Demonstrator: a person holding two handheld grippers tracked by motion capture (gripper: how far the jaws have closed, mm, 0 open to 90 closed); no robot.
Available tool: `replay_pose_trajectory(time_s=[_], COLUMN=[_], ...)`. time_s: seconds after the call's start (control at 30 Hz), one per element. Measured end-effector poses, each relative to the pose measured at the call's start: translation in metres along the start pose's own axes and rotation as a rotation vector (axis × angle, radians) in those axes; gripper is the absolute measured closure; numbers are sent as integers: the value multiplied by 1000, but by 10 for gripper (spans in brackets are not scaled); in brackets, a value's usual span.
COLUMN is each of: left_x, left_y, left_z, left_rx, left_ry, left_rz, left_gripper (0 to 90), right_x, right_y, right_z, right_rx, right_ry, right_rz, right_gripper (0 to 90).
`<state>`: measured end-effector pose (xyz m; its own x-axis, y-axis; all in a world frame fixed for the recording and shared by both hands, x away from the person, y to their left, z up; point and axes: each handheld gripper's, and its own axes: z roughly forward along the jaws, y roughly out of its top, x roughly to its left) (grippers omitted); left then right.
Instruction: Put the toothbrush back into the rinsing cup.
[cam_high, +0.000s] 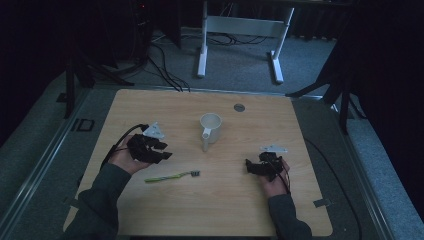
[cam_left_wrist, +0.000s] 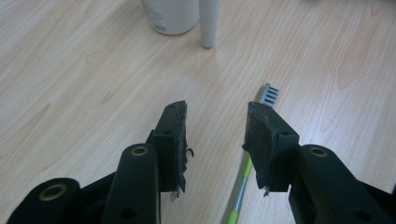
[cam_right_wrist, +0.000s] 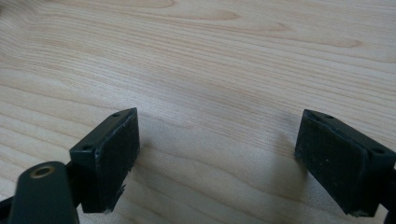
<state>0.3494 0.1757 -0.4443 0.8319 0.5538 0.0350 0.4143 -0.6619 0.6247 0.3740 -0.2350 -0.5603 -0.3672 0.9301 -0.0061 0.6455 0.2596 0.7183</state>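
A green toothbrush (cam_high: 172, 176) with a grey head lies flat on the wooden table (cam_high: 240, 210), left of centre near the front. My left gripper (cam_high: 162, 150) hovers just behind and left of it, open, with nothing between its fingers. In the left gripper view (cam_left_wrist: 217, 135), the toothbrush head (cam_left_wrist: 270, 94) shows past the right jaw and the handle runs beneath that jaw. A white mug (cam_high: 210, 127) stands mid-table with a slim white upright piece (cam_high: 205, 142) at its near side. My right gripper (cam_high: 248, 166) rests low at the front right, wide open (cam_right_wrist: 217, 158) over bare wood.
A small grey round cap (cam_high: 239, 107) is set into the table behind the mug. The table's right edge lies a short way beyond my right hand. On the carpet beyond the far edge are white desk legs (cam_high: 202, 55) and dark cables.
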Motion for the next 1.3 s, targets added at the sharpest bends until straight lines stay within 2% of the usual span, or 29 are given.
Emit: replay_pose_trajectory(time_s=[0.77, 1.3], left_x=[-8, -14], left_y=[2, 3], left_z=[17, 28], left_rx=[83, 142], left_ry=[-58, -76], left_rz=[41, 72], left_gripper=[643, 651], right_x=[0, 0], right_y=[0, 0], right_z=[0, 0], right_rx=[0, 0], right_ry=[0, 0], right_rz=[0, 0], right_gripper=[135, 135])
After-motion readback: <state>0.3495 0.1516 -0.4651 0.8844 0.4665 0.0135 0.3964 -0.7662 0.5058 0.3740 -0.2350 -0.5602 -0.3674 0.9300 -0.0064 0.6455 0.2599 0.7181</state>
